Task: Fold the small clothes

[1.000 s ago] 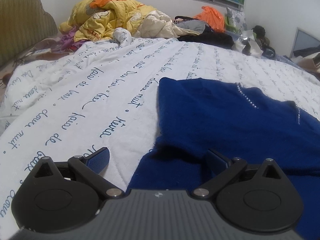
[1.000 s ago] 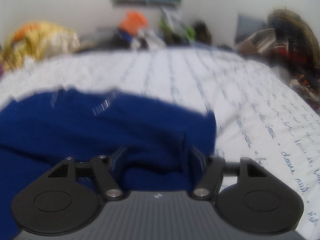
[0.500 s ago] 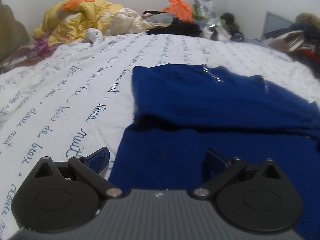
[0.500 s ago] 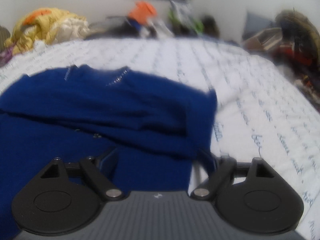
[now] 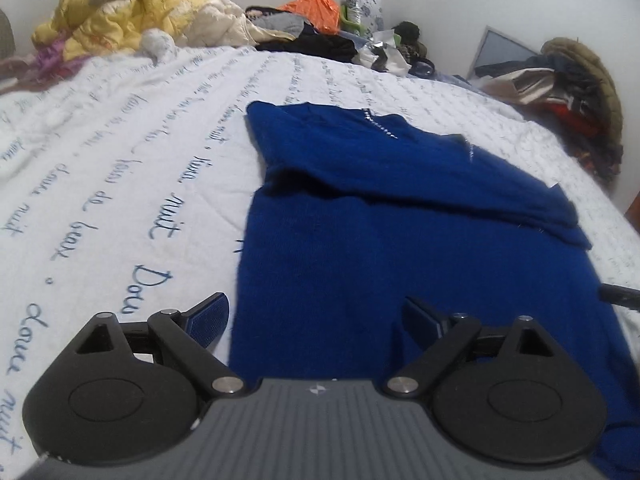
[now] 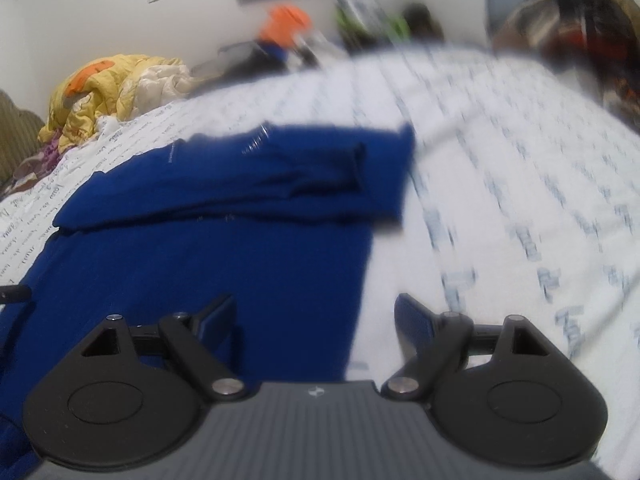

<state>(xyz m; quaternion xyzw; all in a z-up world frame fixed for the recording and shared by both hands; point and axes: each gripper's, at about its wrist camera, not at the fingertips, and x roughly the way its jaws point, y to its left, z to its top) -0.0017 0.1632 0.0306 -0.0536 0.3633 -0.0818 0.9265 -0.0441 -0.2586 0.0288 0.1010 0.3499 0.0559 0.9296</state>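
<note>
A dark blue sweater (image 5: 380, 216) lies flat on the white bedspread, its sleeves folded across the chest; it also shows in the right wrist view (image 6: 224, 248). My left gripper (image 5: 316, 316) is open and empty over the sweater's near left edge. My right gripper (image 6: 316, 316) is open and empty over the sweater's near right edge; that view is blurred. A dark tip of the other gripper shows at the right edge of the left wrist view (image 5: 620, 296).
The white bedspread (image 5: 120, 168) with blue script covers the bed. A yellow quilt pile (image 5: 132, 20) and an orange bag (image 5: 316, 4) lie at the far end. A heap of clothes (image 5: 576, 88) sits at the far right.
Both grippers have drawn back toward the sweater's near hem, so more of the sweater shows. The folded sleeves lie farther off. Both stay open.
</note>
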